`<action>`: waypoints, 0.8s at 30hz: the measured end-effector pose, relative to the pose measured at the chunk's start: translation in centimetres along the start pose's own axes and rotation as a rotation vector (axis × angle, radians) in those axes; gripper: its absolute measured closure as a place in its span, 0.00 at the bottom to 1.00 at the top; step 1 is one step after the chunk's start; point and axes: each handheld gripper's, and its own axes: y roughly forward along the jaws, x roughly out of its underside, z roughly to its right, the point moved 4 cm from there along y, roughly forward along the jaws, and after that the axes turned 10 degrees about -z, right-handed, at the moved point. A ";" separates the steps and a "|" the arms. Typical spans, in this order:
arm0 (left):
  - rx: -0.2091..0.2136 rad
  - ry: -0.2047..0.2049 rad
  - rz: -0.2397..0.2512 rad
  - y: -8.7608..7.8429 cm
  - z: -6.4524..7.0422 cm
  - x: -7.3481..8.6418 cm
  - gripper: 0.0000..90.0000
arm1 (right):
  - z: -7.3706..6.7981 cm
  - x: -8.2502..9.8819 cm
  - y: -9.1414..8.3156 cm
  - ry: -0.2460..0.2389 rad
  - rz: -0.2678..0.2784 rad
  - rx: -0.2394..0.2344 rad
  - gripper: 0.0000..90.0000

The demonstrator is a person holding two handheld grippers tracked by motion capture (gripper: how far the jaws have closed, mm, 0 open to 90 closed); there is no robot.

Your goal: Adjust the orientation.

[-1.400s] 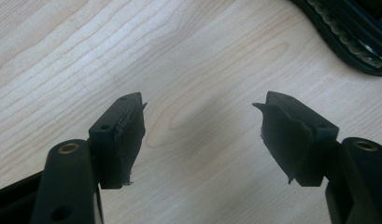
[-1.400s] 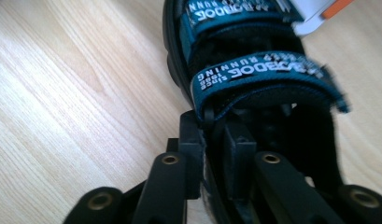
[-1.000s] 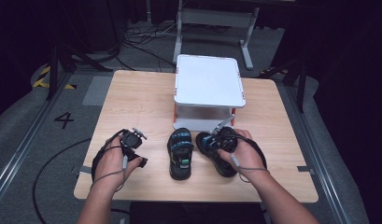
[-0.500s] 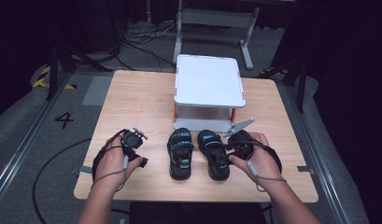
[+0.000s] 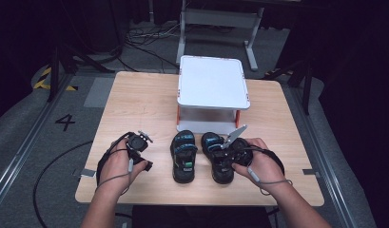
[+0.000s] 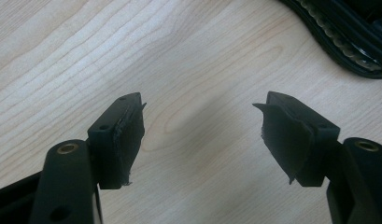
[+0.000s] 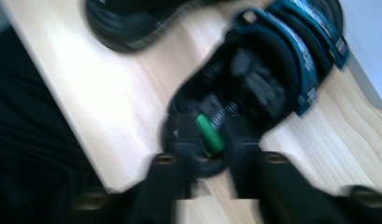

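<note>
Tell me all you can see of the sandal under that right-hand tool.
The right sandal is a small black one with blue-patterned straps across the front and a green pull loop at the heel strap. It looks like fabric straps on a ridged rubbery sole. It lies sole down on the wooden table, toe toward the white stand, beside its twin and apart from it. The right tool has just closed on its heel strap around the loop; the right gripper view is blurred.
</note>
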 end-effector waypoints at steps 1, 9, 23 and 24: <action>0.001 -0.001 0.000 0.0 0.1 0.0 0.34 | -0.2 -0.2 -0.1 -0.014 0.005 -0.011 0.96; 0.006 0.008 0.002 0.0 0.3 -0.3 0.33 | -2.0 -1.1 0.2 -0.086 -0.007 0.008 0.97; 0.009 0.007 -0.006 0.3 0.2 -0.4 0.34 | 2.5 0.5 -2.7 0.065 0.081 0.118 0.58; 0.008 0.007 -0.006 0.3 0.2 -0.4 0.34 | 3.2 0.7 -2.5 0.078 0.058 0.139 0.58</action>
